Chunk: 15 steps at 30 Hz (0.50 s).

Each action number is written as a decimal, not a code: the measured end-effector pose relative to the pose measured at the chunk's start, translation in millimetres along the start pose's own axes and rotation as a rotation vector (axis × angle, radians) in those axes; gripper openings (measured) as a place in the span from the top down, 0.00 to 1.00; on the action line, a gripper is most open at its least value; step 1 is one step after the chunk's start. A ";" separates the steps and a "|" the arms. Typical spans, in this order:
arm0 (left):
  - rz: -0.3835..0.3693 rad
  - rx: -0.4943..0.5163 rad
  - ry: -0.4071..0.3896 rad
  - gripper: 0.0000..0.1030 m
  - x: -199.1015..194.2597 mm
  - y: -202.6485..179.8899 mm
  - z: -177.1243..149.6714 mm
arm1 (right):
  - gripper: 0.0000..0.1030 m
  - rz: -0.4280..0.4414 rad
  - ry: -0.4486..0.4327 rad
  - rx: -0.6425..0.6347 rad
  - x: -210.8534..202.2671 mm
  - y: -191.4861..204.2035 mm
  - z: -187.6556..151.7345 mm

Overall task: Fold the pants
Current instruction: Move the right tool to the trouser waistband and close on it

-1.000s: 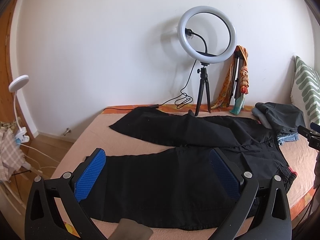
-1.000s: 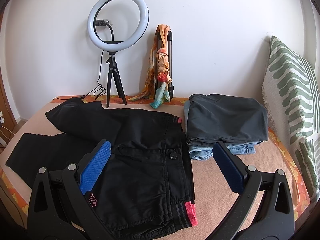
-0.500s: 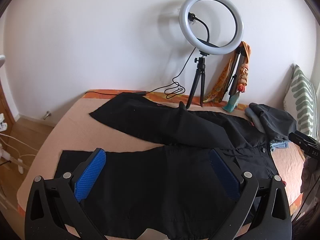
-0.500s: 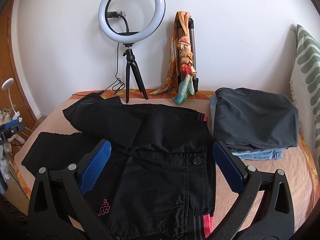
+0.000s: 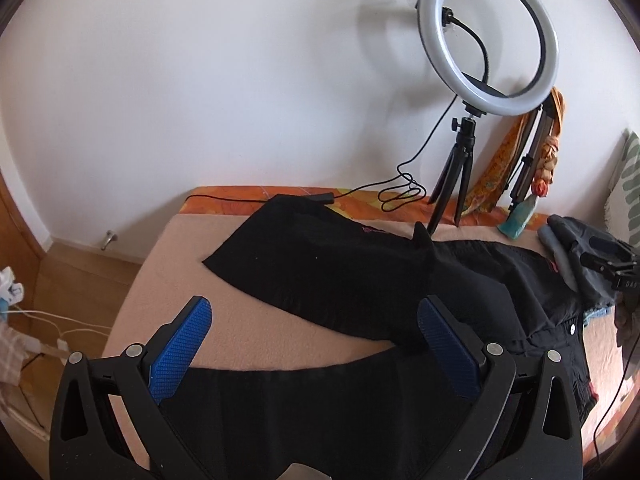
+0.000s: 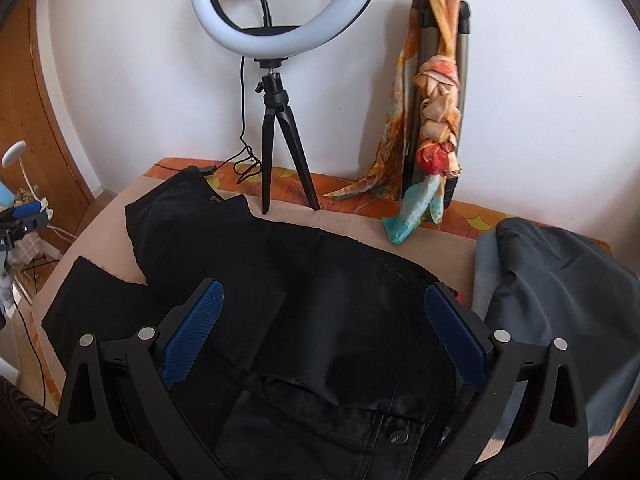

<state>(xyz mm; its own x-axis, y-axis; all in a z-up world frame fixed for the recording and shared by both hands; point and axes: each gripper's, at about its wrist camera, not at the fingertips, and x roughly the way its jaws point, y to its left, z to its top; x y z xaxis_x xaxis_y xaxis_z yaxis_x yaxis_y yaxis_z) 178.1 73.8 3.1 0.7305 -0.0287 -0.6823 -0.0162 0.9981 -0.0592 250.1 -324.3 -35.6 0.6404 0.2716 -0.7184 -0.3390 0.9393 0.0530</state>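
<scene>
Black pants lie spread flat on the bed, legs parted in a V toward the left and waist to the right. My left gripper is open and empty, hovering over the near leg. In the right wrist view the pants fill the middle, with the waist button near the bottom. My right gripper is open and empty, low over the upper part of the pants near the waist.
A ring light on a small tripod stands at the bed's far edge, its cable coiled beside it. A scarf-wrapped tripod leans on the wall. Folded dark and blue clothes are stacked at right. The bed edge drops off at left.
Both grippers have moved forward and lower over the pants, toward the wall. The jaws have stayed open and the pants have not moved.
</scene>
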 end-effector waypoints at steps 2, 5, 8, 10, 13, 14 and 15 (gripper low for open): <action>-0.021 -0.027 0.022 0.03 14.5 4.9 9.4 | 0.04 -0.012 0.019 -0.048 19.7 1.3 11.9; -0.037 -0.030 0.060 0.07 40.3 5.6 21.6 | 0.06 0.001 0.043 -0.077 50.6 -1.0 27.0; -0.024 -0.014 0.078 0.08 64.8 0.0 29.7 | 0.11 0.020 0.080 -0.118 80.7 -1.7 34.2; -0.030 0.005 0.091 0.08 80.5 -6.6 31.9 | 0.14 0.032 0.102 -0.141 100.6 -2.3 37.0; -0.051 -0.004 0.122 0.08 106.9 -14.8 32.1 | 0.21 0.061 0.138 -0.157 132.1 -6.5 39.8; -0.058 -0.017 0.133 0.08 116.2 -16.2 31.5 | 0.21 0.074 0.152 -0.157 142.2 -8.3 40.1; -0.065 -0.025 0.145 0.08 124.9 -17.8 30.9 | 0.21 0.082 0.166 -0.156 153.1 -9.3 40.8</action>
<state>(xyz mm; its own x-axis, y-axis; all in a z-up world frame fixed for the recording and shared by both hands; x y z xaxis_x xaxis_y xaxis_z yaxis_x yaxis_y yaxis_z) 290.7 54.1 -58.5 0.6244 -0.1021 -0.7744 0.0096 0.9924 -0.1231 379.5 -282.9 -117.8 0.4885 0.2958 -0.8209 -0.4961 0.8681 0.0176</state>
